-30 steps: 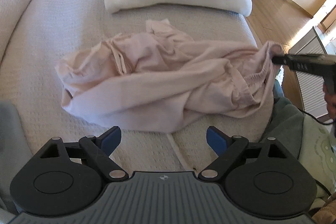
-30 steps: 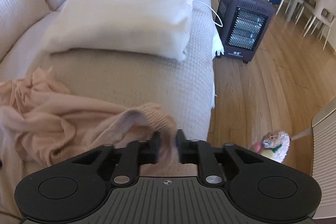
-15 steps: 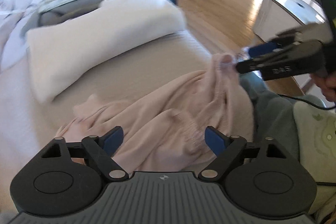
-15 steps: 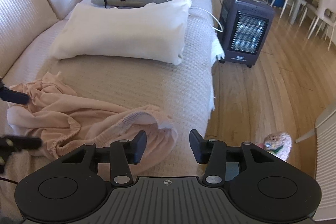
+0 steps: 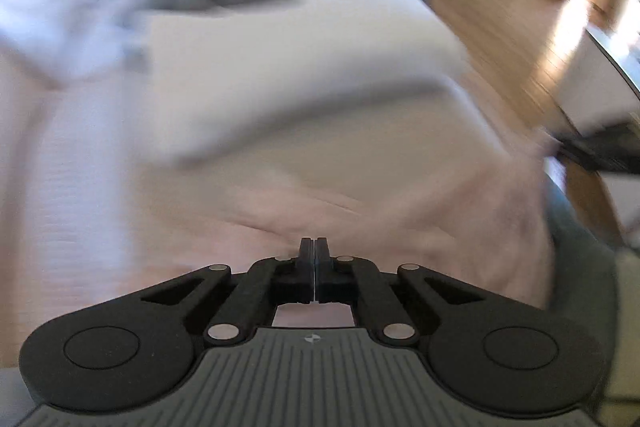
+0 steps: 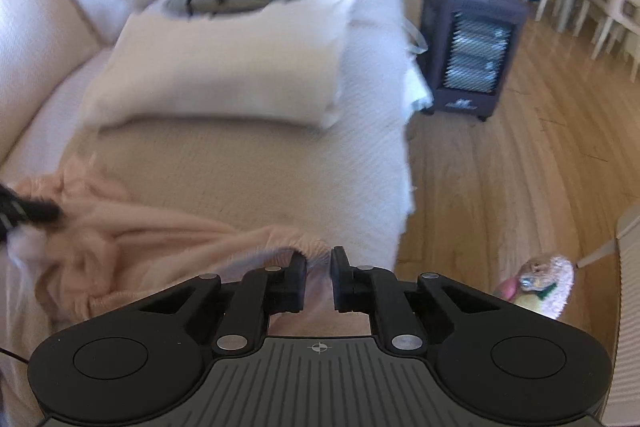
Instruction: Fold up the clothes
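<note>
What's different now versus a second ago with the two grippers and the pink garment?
The left gripper, wide open a second ago, has snapped shut at the pink garment; blur hides whether cloth is pinched. The right gripper let go of the elastic hem, reopened, and is now closing again with the hem between its fingers. The white pillow and heater are unchanged.

Each gripper, left (image 5: 315, 269) and right (image 6: 319, 277), has matte black linkage arms with silver rivets. Round black discs flank a grey ribbed base plate (image 6: 319, 383), which bears a small crosshair mark.
</note>
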Action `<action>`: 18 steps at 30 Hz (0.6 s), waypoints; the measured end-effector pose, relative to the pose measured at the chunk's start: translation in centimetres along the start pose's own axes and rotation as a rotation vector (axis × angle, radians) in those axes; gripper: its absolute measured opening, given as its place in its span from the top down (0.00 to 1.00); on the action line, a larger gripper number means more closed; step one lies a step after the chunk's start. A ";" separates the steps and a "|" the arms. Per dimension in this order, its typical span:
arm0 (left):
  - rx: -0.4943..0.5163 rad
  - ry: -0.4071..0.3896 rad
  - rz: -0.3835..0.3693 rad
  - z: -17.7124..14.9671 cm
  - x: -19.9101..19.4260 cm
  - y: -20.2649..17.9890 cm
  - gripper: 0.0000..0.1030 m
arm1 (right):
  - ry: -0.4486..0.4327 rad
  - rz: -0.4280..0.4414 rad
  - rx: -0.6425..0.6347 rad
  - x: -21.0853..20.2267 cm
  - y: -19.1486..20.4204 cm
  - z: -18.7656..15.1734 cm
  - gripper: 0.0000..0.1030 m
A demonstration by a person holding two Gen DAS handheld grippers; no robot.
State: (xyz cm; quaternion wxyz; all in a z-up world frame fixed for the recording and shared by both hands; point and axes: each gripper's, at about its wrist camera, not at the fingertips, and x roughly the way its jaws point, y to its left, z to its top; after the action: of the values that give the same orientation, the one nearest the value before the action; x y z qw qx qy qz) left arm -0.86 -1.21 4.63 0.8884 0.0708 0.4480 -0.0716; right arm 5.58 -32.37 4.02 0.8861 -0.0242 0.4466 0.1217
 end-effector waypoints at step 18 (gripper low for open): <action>0.107 -0.022 -0.221 -0.3 0.3 -6.5 0.36 | 0.011 -0.037 0.064 -4.0 -0.9 -3.1 0.88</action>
State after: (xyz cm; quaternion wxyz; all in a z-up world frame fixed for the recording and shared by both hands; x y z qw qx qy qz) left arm -2.21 -7.49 3.82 0.8749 0.0676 0.4388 -0.1937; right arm 1.06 -34.55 5.29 0.8860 -0.0048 0.4546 0.0911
